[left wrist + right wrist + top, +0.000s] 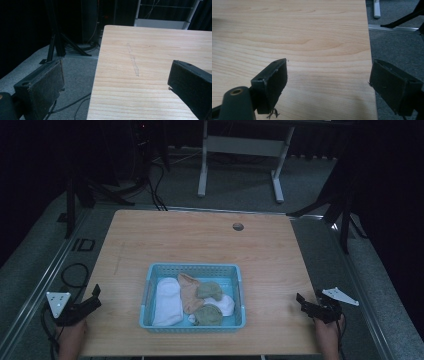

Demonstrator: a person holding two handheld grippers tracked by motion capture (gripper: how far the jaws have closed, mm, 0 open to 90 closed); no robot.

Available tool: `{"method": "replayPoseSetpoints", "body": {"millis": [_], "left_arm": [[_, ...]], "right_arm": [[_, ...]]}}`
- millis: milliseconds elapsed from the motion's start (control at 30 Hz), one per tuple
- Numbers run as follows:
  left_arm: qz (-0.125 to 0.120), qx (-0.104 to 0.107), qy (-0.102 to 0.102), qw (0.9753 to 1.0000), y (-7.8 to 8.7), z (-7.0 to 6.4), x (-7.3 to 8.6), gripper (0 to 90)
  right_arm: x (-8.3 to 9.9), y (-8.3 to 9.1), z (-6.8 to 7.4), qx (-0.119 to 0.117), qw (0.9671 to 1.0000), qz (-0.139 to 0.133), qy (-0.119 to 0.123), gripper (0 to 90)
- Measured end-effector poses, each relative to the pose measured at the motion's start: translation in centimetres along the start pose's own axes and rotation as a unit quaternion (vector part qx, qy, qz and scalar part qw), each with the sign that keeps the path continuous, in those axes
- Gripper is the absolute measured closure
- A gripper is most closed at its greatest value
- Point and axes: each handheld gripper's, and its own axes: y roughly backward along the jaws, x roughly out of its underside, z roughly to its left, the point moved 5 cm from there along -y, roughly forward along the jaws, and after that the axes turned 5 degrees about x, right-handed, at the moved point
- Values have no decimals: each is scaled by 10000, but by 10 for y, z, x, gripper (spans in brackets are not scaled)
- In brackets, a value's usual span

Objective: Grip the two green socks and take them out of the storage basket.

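Mixed socks (pixel 192 299) heaped in blue basket (pixel 150 281)

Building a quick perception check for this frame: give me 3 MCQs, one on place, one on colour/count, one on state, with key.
1. Where does the basket sit?
A. Near middle of the table, between the two grippers
B. At the far right corner
C. On the floor

2. What colour is the basket?
A. Red
B. Light blue
C. Black

3. How do the left gripper and right gripper stand?
A. Both shut on socks
B. Left open, right shut
C. Both open, holding nothing

Key: 1 A, the high view shows it near the table's front edge with a gripper on each side. 2 B, its rim and walls are light blue around the socks. 3 C, each gripper view shows its jaws wide apart with bare wood between.
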Motion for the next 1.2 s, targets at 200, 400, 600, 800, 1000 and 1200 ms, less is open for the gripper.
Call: {"method": "replayPoseSetpoints", "body": {"millis": [200, 400, 600, 800, 1000, 1200], "left_arm": [[-3, 3, -4, 10000, 0, 0, 0, 7], [4, -8, 0, 10000, 0, 0, 0, 7], [-5, -3, 27, 10000, 0, 0, 0, 7], [-7, -6, 27, 10000, 0, 0, 0, 7], [-4, 7, 34, 10000, 0, 0, 0, 7], [-6, 22, 36, 10000, 0, 0, 0, 7]], "right_arm": [[1, -3, 1, -207, 9996, 207, 0, 137], [2, -2, 1, -780, 9967, 227, -8, 122], [3, -1, 4, -1407, 9893, 361, 164, 118], [7, 0, 24, -1987, 9732, 806, 833, 122], [6, 1, 41, -2449, 9582, 1002, 1090, 125], [2, 3, 51, -2615, 9509, 1125, 1216, 125]]}}
